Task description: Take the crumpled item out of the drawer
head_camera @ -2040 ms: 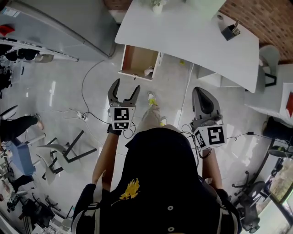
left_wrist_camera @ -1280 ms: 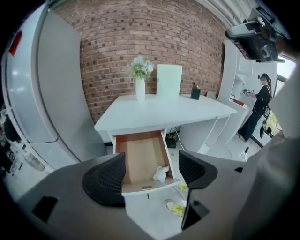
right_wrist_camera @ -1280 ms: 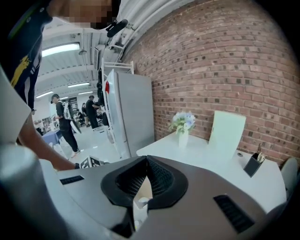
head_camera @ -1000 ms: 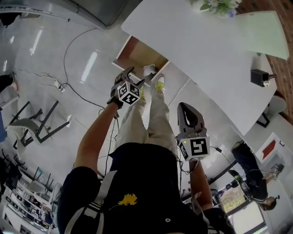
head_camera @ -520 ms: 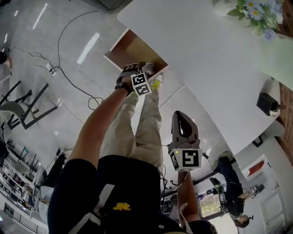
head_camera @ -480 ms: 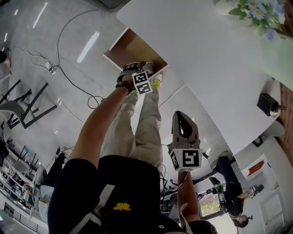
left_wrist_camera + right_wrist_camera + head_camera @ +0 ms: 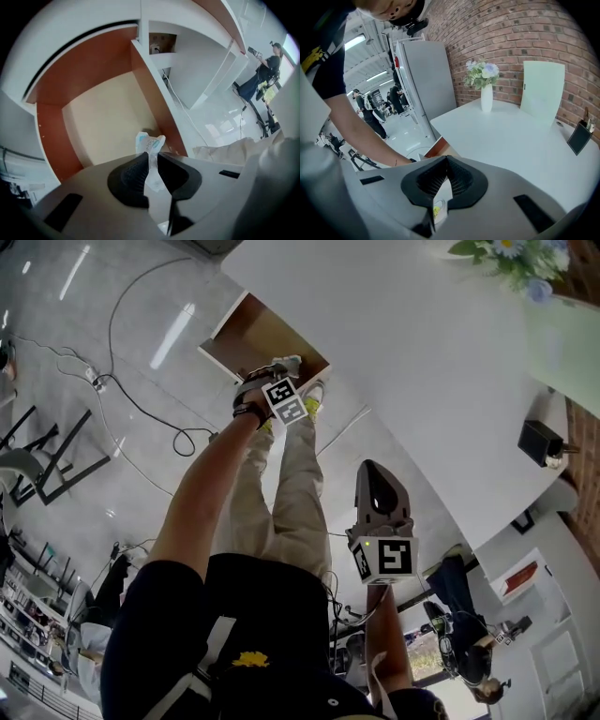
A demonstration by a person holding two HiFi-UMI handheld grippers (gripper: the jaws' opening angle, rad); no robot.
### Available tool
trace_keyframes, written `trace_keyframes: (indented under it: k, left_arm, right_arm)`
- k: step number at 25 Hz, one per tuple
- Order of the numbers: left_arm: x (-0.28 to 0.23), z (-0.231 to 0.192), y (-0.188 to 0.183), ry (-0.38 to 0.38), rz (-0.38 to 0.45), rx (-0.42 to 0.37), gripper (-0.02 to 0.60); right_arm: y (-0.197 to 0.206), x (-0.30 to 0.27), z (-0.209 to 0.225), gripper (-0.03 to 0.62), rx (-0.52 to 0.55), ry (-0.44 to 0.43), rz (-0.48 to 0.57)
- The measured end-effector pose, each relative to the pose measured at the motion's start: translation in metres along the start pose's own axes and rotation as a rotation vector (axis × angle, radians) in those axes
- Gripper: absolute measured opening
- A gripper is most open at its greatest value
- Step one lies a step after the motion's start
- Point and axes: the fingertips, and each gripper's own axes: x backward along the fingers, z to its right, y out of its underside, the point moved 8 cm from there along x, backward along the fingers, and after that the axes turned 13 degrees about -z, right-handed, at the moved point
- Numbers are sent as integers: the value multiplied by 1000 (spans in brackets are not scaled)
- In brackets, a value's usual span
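Crumpled item is in drawer, near its right wall & front edge, top poking up past L gripper. L jaws are closing on it: gap narrow, paper pinched btwn pads, so grip looks made or nearly so. L arm stretches far fwd & down b/c drawer sits low, pulled out from under table. Gripper comes in from above, prob so jaws straddle the wad w/o hitting drawer walls. R gripper hangs back by the body, pointing over table, jaws together, nothing held. Prob parked out of the way, since job needs one hand only. Next, I'd guess: lift straight up, clear of the wall. Risk: light paper, thin pinch, may slip.
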Motion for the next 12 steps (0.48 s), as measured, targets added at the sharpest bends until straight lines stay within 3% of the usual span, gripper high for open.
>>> trace_keyframes:
  k: [3,8,12]
  left_arm:
    - [46,-4,12,-23,84,97,69]
    - [188,-6,22,-15,332,326,66]
    - [309,-6,31,-91,480,383,66]
  right_arm:
    - [-12,8,-9,28,23,5,15]
    - [-50,24,-12,28,47,17,93]
    - [-102,43,-14,26,127,4,155]
